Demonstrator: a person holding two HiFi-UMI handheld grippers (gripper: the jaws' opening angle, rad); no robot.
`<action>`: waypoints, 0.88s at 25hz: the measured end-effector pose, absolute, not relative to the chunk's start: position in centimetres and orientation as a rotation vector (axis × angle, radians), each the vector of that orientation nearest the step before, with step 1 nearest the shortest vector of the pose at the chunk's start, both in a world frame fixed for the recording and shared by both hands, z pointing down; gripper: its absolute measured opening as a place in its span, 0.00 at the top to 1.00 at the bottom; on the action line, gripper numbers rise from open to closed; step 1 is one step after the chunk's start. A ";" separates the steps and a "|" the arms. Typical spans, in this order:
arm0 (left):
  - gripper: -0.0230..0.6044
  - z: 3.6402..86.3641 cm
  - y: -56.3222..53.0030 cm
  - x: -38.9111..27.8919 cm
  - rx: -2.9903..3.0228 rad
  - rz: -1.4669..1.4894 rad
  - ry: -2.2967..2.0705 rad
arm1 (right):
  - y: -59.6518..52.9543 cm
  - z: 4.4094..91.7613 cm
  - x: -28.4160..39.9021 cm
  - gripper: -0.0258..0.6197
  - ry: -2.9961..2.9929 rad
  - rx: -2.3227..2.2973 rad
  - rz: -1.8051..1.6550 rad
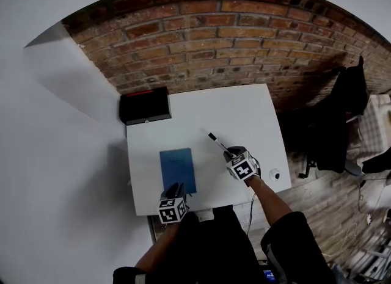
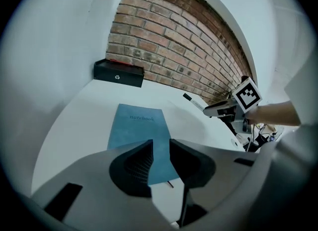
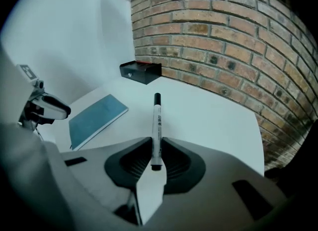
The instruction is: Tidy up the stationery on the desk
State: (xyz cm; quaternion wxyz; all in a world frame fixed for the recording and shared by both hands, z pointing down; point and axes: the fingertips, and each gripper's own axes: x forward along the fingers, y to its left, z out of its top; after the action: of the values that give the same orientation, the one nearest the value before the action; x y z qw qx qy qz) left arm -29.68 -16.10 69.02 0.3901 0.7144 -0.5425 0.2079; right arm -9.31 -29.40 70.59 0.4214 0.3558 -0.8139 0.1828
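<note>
Right hand-held gripper (image 3: 156, 148) clamps the marker (image 3: 157, 118), probably light and slick, by its tail. Left hand-held gripper (image 2: 160, 149), released, hovers over the likely floppy notebook (image 2: 135, 131).

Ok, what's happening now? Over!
Right gripper shut on marker. Left gripper open, over notebook's near end. Black box at desk's far corner, path looks clear. Over.
</note>
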 end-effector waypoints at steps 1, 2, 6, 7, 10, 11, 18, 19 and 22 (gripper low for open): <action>0.78 68.9 -15.8 -30.0 1.822 0.523 -1.375 | -28.8 70.5 -9.7 0.83 -2.037 0.904 0.466; 0.78 68.9 -15.6 -30.3 1.828 0.518 -1.372 | -28.3 70.4 -10.1 0.84 -2.035 0.920 0.477; 0.78 68.8 -14.7 -31.4 1.847 0.504 -1.362 | -26.4 70.1 -11.8 0.83 -2.031 0.975 0.530; 0.78 68.9 -14.4 -31.7 1.852 0.502 -1.358 | -25.8 70.1 -12.2 0.84 -2.028 0.985 0.544; 0.78 69.0 -13.6 -32.4 1.868 0.505 -1.342 | -24.6 69.8 -13.2 0.83 -2.019 1.027 0.574; 0.78 69.0 -13.4 -32.6 1.873 0.507 -1.337 | -24.3 69.8 -13.5 0.84 -2.016 1.044 0.585; 0.78 69.1 -12.1 -34.9 1.896 0.521 -1.318 | -21.7 71.3 -15.5 0.83 -1.970 1.143 0.724; 0.78 69.2 -11.9 -35.2 1.899 0.524 -1.315 | -21.2 71.5 -15.8 0.84 -1.963 1.158 0.750; 0.78 69.3 -11.5 -36.2 1.901 0.529 -1.312 | -20.0 72.3 -16.6 0.83 -1.947 1.198 0.828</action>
State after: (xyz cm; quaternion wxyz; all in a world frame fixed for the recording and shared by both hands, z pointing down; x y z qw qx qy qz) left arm -36.23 -11.51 69.29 0.3763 0.7432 -0.5130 0.2070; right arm -16.63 -20.01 72.27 0.3477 0.4621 -0.7507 0.3195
